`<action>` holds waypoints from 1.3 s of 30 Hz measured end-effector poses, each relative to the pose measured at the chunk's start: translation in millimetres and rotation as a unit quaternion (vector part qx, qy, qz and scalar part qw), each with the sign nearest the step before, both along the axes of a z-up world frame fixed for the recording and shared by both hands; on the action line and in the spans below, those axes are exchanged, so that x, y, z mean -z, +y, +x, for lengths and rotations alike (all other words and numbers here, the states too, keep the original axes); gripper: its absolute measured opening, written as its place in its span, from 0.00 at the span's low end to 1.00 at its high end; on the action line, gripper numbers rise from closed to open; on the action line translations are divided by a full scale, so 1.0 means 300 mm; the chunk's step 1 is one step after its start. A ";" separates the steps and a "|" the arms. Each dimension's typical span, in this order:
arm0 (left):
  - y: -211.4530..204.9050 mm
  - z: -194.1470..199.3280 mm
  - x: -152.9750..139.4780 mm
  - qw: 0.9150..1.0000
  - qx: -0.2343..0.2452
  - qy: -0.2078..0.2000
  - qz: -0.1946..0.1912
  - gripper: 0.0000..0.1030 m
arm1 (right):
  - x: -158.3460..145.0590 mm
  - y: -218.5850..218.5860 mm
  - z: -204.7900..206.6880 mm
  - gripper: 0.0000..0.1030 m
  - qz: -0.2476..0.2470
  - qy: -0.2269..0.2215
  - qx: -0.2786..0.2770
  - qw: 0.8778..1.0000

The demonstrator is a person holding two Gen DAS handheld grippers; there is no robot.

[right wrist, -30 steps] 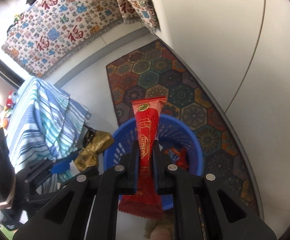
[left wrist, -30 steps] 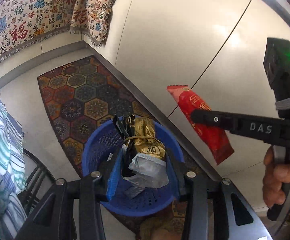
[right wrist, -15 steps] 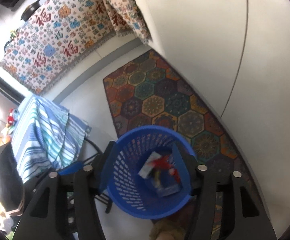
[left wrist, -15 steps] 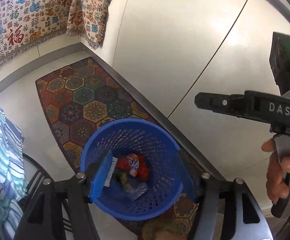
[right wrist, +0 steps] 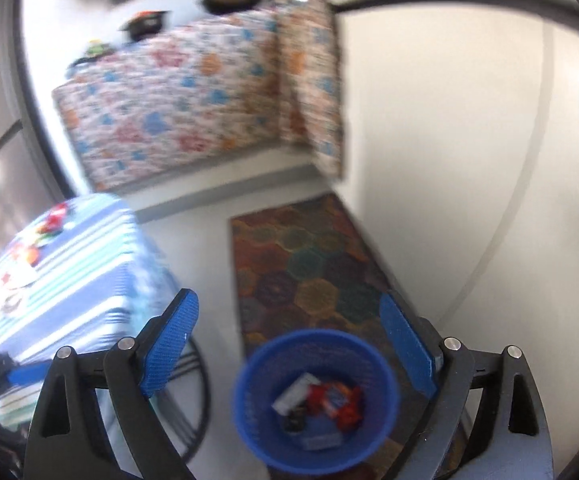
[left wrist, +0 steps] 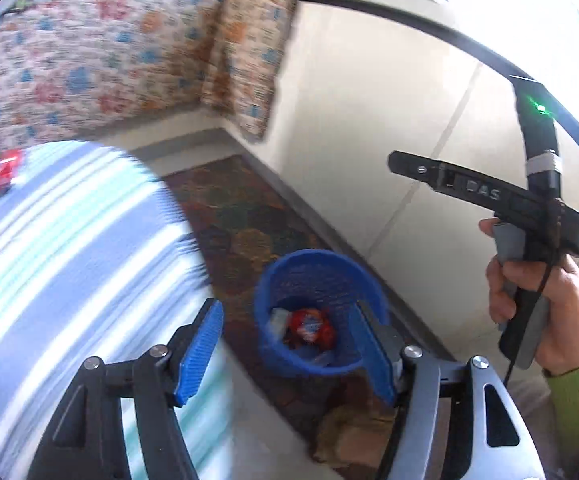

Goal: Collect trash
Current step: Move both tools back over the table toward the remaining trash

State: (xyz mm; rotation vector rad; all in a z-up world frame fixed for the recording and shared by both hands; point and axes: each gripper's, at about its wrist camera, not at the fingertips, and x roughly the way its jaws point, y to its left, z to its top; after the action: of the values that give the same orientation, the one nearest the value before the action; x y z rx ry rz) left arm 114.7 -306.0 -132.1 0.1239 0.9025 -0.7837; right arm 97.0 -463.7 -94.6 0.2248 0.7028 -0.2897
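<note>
Both grippers hang over the floor with fingers spread wide, grasping nothing: the left gripper [left wrist: 293, 350] and right gripper [right wrist: 289, 344]. Below stands the blue basket [right wrist: 249, 412], wrappers [right wrist: 331, 398] inside, on the patterned rug [right wrist: 289, 248] along the white wall [right wrist: 449, 140]. The striped cloth [left wrist: 69, 240] hems the left side. Only the left view shows the right hand [left wrist: 537, 304].
</note>
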 end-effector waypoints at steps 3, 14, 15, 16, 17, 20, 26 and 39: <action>0.208 0.012 0.004 0.998 -0.053 -0.009 0.022 0.67 | -0.023 0.164 0.054 0.91 0.000 -0.008 -0.058 0.998; 0.803 0.138 0.102 0.973 -0.215 -0.007 0.089 0.67 | 0.073 0.778 0.268 0.92 -0.010 0.043 -0.270 0.962; 0.845 0.157 0.109 0.970 -0.226 -0.005 0.091 0.67 | 0.088 0.824 0.282 0.92 -0.013 0.049 -0.283 0.958; 0.881 0.168 0.118 0.968 -0.234 -0.002 0.093 0.67 | 0.105 0.862 0.293 0.92 -0.016 0.054 -0.293 0.954; 0.908 0.182 0.125 0.966 -0.241 0.000 0.094 0.67 | 0.120 0.896 0.304 0.92 -0.020 0.060 -0.303 0.951; 0.957 0.217 0.147 0.963 -0.252 0.008 0.099 0.67 | 0.160 0.971 0.334 0.92 -0.033 0.074 -0.325 0.942; 0.973 0.255 0.165 0.962 -0.245 -0.006 0.118 0.77 | 0.228 1.042 0.383 0.92 -0.035 0.106 -0.345 0.932; 1.112 0.412 0.023 0.967 -0.254 -0.003 0.026 0.82 | 0.238 1.053 0.390 1.00 -0.037 0.115 -0.347 0.930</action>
State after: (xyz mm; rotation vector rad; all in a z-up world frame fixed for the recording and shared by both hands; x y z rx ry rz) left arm 238.2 27.6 -139.0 -0.0609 0.8976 -0.2818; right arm 214.0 -147.8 -166.1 -0.1400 0.9564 0.3413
